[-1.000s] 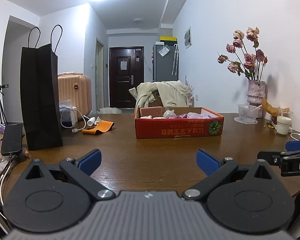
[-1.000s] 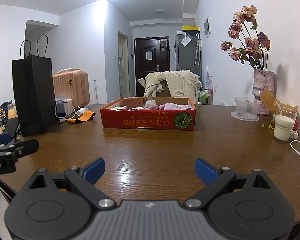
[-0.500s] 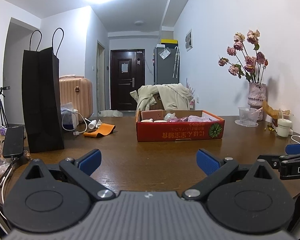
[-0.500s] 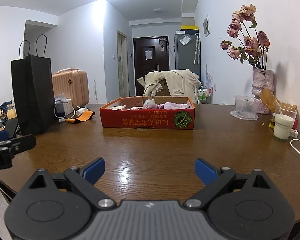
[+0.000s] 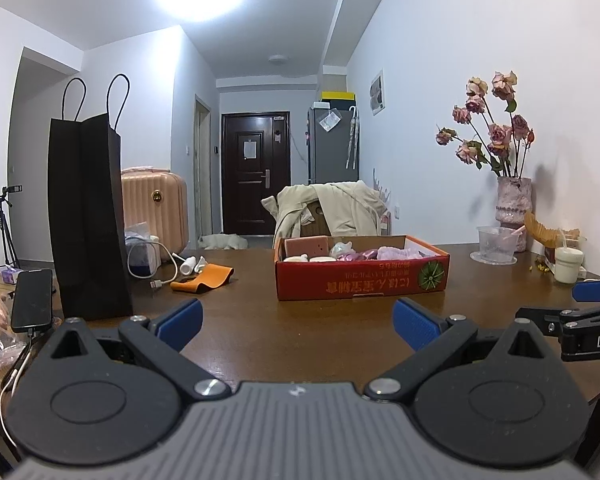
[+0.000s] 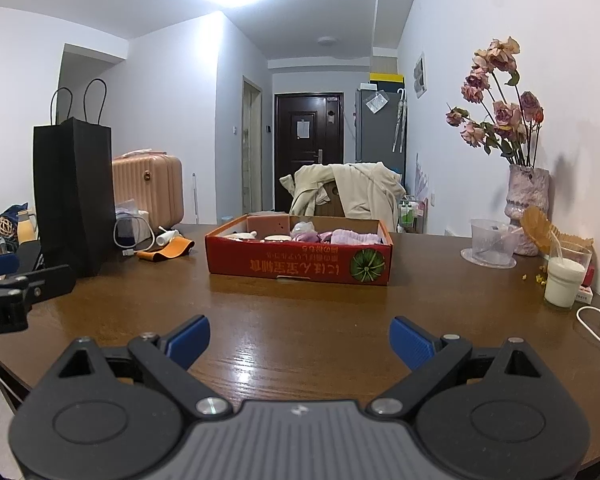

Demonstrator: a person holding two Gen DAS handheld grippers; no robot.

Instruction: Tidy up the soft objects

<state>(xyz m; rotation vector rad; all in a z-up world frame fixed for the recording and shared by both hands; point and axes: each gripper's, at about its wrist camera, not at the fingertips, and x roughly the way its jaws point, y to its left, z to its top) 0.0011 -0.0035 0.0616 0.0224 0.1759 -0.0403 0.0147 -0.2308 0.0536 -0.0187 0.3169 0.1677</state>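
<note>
- Above the near edge of the brown wooden table, my left gripper and my right gripper sit side by side, both facing the far wall; each has its blue-padded jaws spread wide with nothing between them
- Centre of table: red cardboard box, shallow and open-topped, well apart from both my grippers; soft objects lie inside it, pink and lilac pieces toward its right half, a brownish sponge-like block toward its left rear
- Left of box: black paper bag standing upright; between bag and box, an orange strip lying flat beside a white cable
- Left table edge, left wrist view: dark phone propped beside the bag
- Right side: vase of dried roses against the wall, clear plastic cup in front of it, cup of white drink nearer me
- Behind table: chair draped with a pale jacket; peach suitcase on the floor at left
</note>
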